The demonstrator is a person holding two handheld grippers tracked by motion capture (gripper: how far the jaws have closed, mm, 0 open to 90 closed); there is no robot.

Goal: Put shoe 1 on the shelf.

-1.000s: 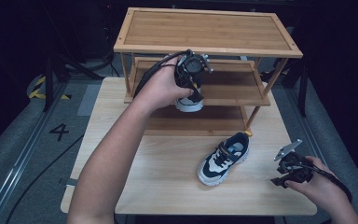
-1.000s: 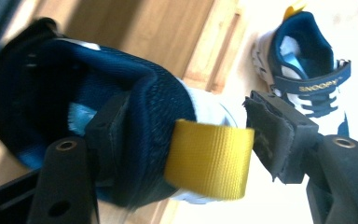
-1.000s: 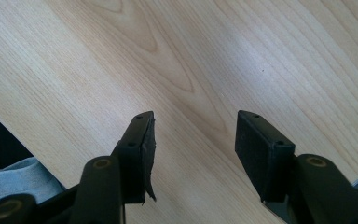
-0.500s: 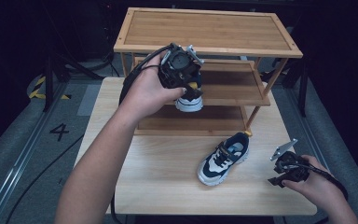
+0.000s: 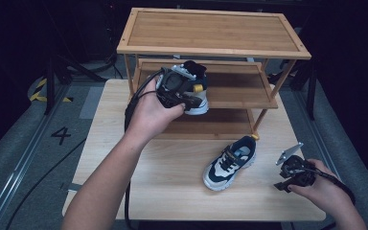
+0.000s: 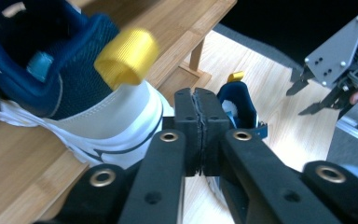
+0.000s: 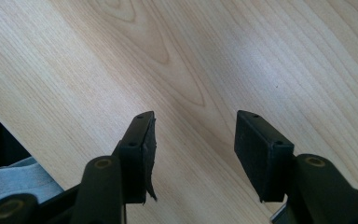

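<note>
Left gripper (image 6: pixel 199 122) has backed off the shelf shoe (image 5: pixel 195 94) toward 7 o'clock, jaws just snapped closed on nothing. That shoe sits on the rack's (image 5: pixel 235 98) middle shelf; right gripper (image 7: pixel 193 149) open over the table (image 5: pixel 167 167).

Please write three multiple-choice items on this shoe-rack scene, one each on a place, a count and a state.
1. Where does the shoe near the left gripper sit?
A. on the middle shelf of the rack
B. on the top shelf
C. on the floor

2. How many shoes are in the scene?
A. one
B. two
C. four

3. How do the left gripper's jaws stand?
A. wide open
B. clamped on a shoelace
C. shut with nothing between them

Answers:
1. A, the shelf shoe rests on the middle board of the rack, under the top shelf.
2. B, one on the shelf and a second shoe on the table.
3. C, the left gripper view shows the pads pressed together beside the heel, having just closed.
</note>
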